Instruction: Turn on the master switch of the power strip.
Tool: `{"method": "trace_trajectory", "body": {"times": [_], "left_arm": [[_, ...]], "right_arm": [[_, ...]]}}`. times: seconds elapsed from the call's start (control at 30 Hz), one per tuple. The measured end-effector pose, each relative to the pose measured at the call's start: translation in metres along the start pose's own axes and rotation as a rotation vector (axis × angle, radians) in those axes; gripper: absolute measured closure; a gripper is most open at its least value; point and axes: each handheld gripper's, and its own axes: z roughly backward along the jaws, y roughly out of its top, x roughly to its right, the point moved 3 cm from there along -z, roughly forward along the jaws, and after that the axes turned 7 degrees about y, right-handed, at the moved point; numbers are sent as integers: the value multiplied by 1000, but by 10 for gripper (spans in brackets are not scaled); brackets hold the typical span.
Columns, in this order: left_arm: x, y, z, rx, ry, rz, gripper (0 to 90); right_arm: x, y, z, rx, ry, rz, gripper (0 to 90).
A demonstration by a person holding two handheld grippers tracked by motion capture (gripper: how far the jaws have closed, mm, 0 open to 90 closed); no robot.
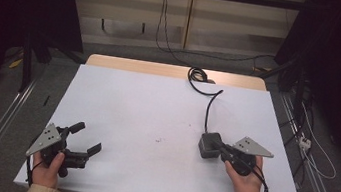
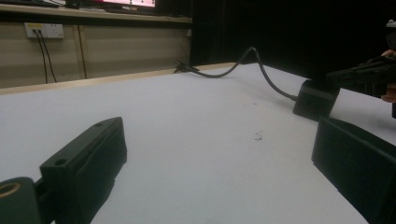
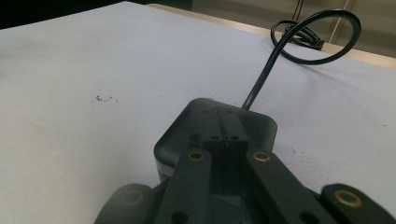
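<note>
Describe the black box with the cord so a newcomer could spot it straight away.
On the white table, look right of centre, just ahead of the right hand-held gripper. The black power adapter lies there: a rounded box whose cable runs to the far edge.

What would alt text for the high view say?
A person's hands hold two black grippers over a white table: the left gripper open, the right gripper closed above a black adapter block, whose cable trails to the far edge.

No text, label, brand, number or sign can be read anywhere.
</note>
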Motion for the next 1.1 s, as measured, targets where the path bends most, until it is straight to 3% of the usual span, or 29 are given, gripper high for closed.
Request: {"method": "trace_trajectory", "body": {"times": [1.1], "left_arm": [[0,0,0,0,0,-5,30]], "right_arm": [[0,1,0,-10,-1,0,900]]}}
